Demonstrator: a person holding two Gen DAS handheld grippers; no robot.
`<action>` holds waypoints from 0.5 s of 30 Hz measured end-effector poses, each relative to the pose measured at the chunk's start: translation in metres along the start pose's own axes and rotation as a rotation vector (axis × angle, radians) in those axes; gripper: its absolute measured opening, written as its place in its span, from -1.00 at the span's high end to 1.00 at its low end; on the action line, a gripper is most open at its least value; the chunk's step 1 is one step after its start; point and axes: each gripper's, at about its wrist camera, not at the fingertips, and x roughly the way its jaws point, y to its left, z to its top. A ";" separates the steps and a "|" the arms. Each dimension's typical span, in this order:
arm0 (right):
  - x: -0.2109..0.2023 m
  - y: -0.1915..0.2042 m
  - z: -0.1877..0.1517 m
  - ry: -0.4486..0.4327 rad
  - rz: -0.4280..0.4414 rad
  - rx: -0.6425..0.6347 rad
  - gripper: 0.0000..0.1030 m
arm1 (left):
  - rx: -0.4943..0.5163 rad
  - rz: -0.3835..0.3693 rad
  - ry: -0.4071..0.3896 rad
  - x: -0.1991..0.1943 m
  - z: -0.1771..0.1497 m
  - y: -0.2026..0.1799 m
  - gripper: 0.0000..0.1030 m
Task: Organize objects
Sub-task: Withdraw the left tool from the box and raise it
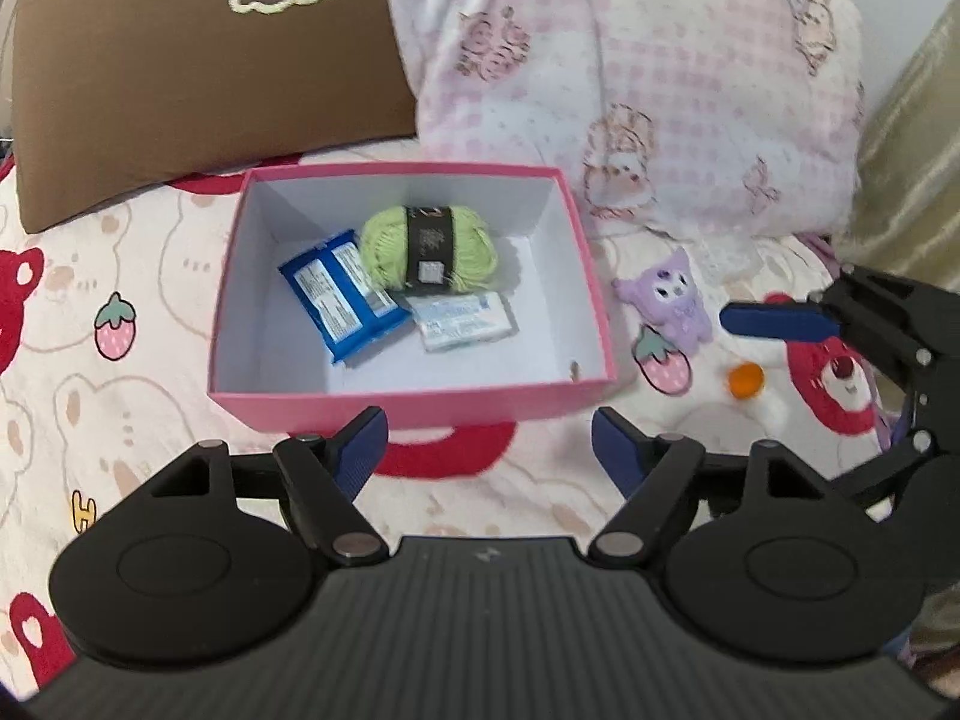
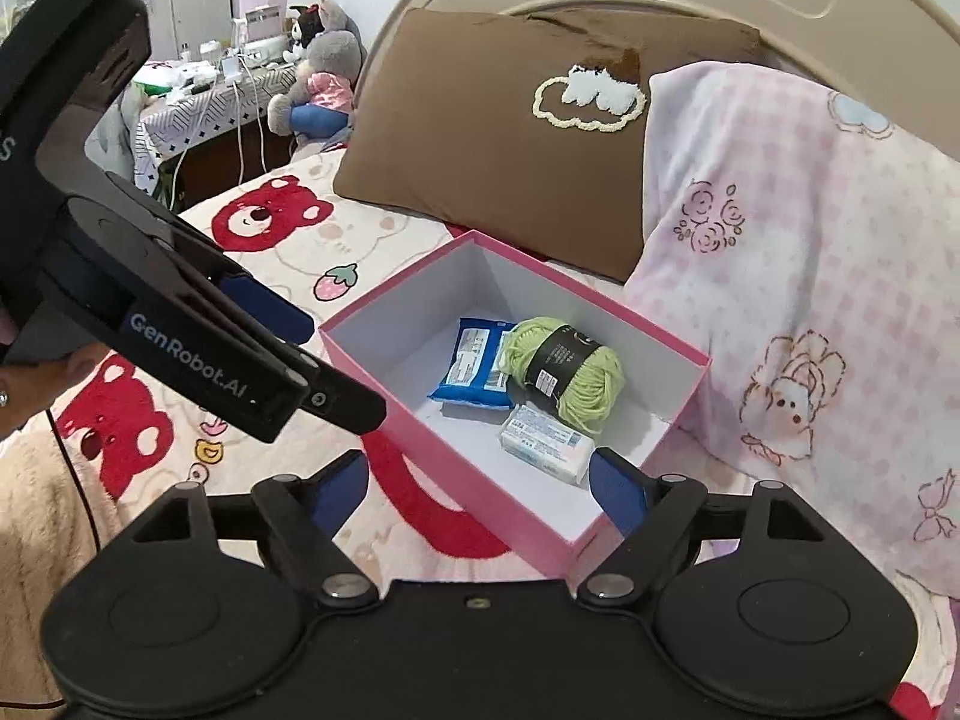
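Pink box (image 1: pixel 414 405) on the bed holds yarn (image 1: pixel 429 247) and two packets, gathered for tidying; left gripper (image 1: pixel 487 447) and right gripper (image 2: pixel 479 483) hover wide open, empty.

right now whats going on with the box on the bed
A person is tidying small things into a pink box on the bed, with a gripper in each hand. The box already holds green yarn, a blue packet and a white packet. The left gripper and right gripper are open and empty. A purple plush toy and an orange ball lie outside the box.
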 end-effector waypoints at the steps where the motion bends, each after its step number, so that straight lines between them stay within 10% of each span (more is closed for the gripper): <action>1: -0.005 -0.001 -0.003 -0.002 0.003 0.001 -0.64 | 0.005 0.004 0.001 -0.003 -0.002 -0.004 -0.44; 15: -0.058 -0.011 -0.051 -0.019 -0.011 0.019 -0.74 | 0.103 0.007 -0.001 -0.026 -0.031 -0.048 -0.54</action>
